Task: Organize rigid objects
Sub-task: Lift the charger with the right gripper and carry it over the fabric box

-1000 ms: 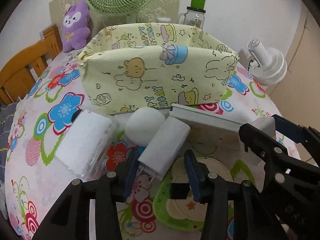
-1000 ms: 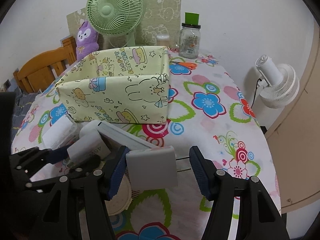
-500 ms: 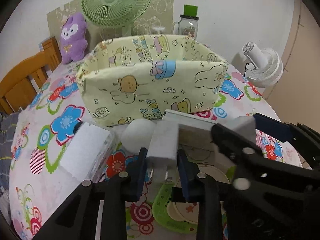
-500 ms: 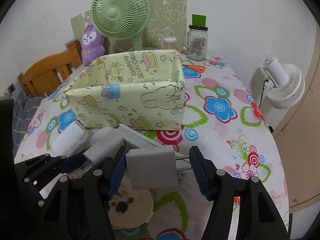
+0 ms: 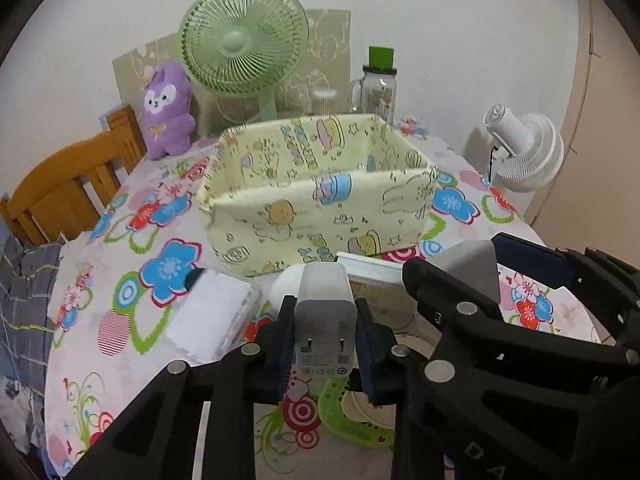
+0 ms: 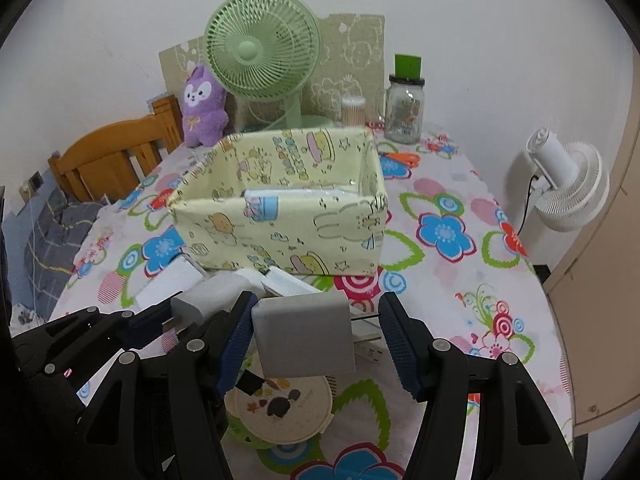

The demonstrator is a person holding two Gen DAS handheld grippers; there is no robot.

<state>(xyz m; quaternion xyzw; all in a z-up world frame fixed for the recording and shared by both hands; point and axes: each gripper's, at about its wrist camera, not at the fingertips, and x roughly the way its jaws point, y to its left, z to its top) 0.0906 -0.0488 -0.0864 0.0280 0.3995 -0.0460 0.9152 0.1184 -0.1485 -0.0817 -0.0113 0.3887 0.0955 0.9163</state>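
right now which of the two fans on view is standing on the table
The green fan, standing at the back of the table between the purple plush and the glass jar. The white fan sits off the table's right edge.

Left tool [image 5: 325,330] is clamped tight, while right tool [image 6: 316,334] looks spread wider, perhaps gripping.

A second ago the left gripper [image 5: 325,334] had its jaws open around a white charger [image 5: 325,322] lying on the worktop [image 5: 120,320]. Now the jaws are closed on the charger, which is lifted clear and upright, prongs toward the camera. The right gripper [image 6: 316,344], carrying a grey adapter [image 6: 304,334], has also risen, so the yellow fabric bin [image 6: 280,216] now sits lower in both views and its inside shows.
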